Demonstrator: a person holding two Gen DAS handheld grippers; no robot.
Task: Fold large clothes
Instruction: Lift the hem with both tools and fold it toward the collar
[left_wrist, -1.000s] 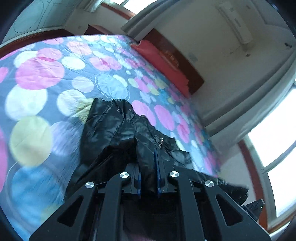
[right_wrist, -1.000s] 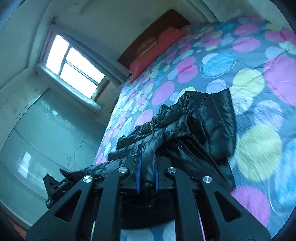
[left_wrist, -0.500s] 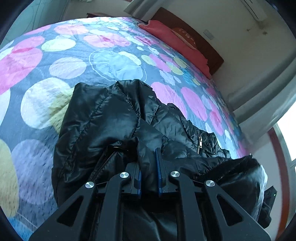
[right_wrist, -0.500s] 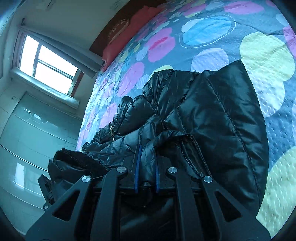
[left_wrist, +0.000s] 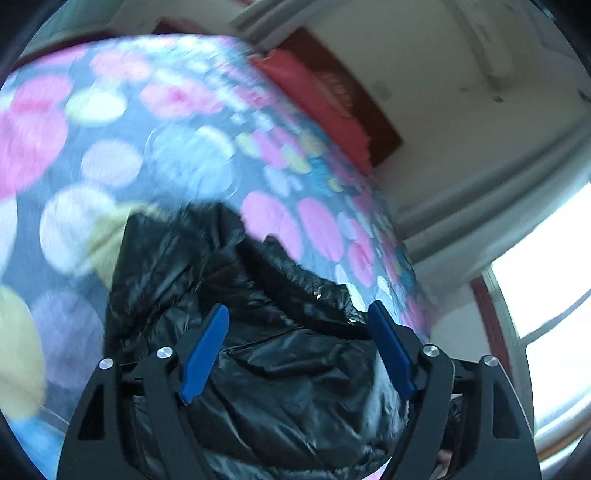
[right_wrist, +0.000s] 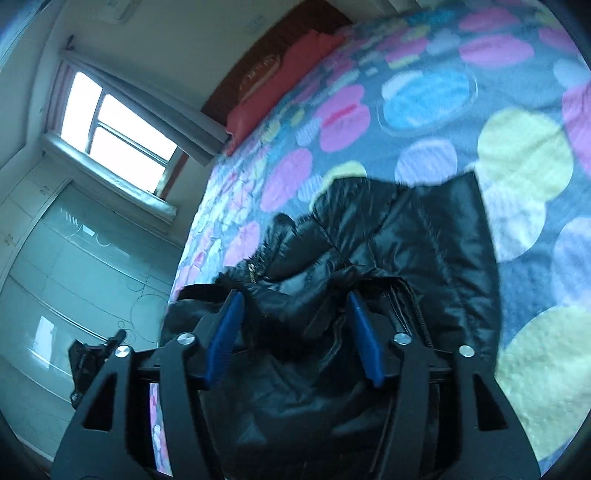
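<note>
A shiny black puffer jacket (left_wrist: 258, 332) lies bunched and partly folded on the bed with the dotted cover (left_wrist: 110, 155). My left gripper (left_wrist: 299, 314) is open, its blue pads spread wide just above the jacket. In the right wrist view the same jacket (right_wrist: 406, 251) lies under my right gripper (right_wrist: 293, 299), which is also open with nothing between its pads. A zipper edge (right_wrist: 400, 314) shows near the right gripper's right finger. The other gripper (right_wrist: 92, 354) shows at the left edge of the right wrist view.
Red pillows (left_wrist: 314, 96) and a dark wooden headboard (right_wrist: 295, 37) are at the head of the bed. A window with grey curtains (right_wrist: 118, 122) and glass wardrobe doors (right_wrist: 74, 277) stand beside the bed. The bed edge (left_wrist: 406, 280) is near the jacket.
Both grippers were shut on the jacket's fabric and have now opened, letting it drop onto the bed. Both cameras have pulled back slightly, with motion blur.
</note>
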